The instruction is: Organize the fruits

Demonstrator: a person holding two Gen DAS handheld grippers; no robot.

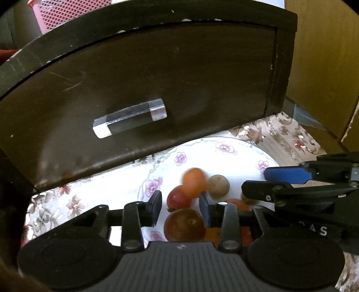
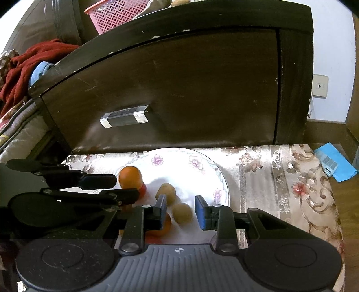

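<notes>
A white floral plate (image 1: 224, 157) (image 2: 179, 161) holds several small fruits. In the left wrist view an orange fruit (image 1: 194, 182), a red one (image 1: 178, 197), a reddish-brown one (image 1: 184, 224) and a tan one (image 1: 218, 186) lie on it. My left gripper (image 1: 180, 207) is open, its fingers either side of the red and reddish-brown fruits. In the right wrist view my right gripper (image 2: 180, 211) is open over a tan fruit (image 2: 182, 213); another tan fruit (image 2: 167, 191) and an orange fruit (image 2: 130, 176) lie beyond. Each gripper shows in the other's view: the right gripper (image 1: 253, 182), the left gripper (image 2: 128, 187).
A dark wooden cabinet door (image 1: 157, 89) (image 2: 179, 89) with a clear handle (image 1: 130, 118) (image 2: 124, 116) stands just behind the plate. The floral tablecloth (image 2: 280, 179) extends right. A pink basket (image 2: 116, 13), red cloth (image 2: 24, 67) and blue packet (image 2: 334, 164) lie around.
</notes>
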